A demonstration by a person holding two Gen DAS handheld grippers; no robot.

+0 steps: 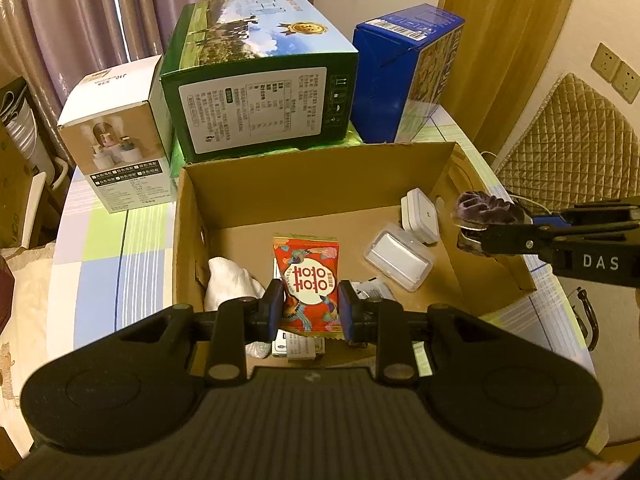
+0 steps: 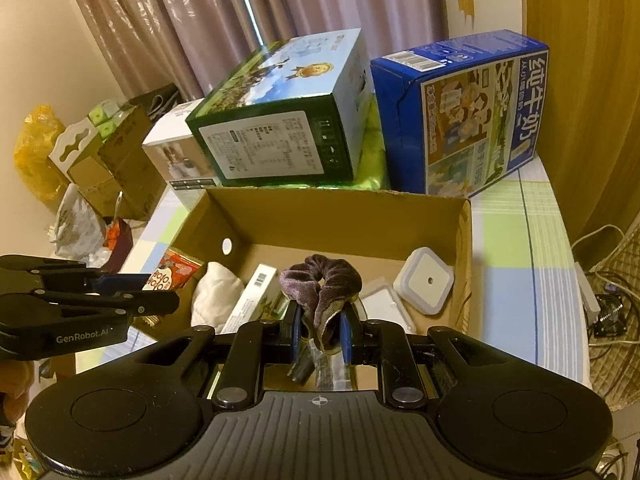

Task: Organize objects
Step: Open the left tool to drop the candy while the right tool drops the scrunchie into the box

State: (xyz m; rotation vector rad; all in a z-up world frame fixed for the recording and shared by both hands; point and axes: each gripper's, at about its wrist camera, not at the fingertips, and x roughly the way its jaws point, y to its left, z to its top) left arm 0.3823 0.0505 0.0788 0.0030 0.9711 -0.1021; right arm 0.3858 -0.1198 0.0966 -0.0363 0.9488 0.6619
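Checked tablecloth under the open cardboard box. Your left gripper pinches the red snack packet; your right gripper clamps a purple scrunchie, seemingly above the box.

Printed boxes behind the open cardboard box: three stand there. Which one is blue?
The blue box at the right end, bearing barcode labels on top. The middle box is green with a pasture scene; the left box is white.

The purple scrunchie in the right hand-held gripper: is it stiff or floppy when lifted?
Probably floppy: the scrunchie bunches and droops around the right hand-held gripper. Its velvet-like fabric suggests it is light and unlikely to slip.
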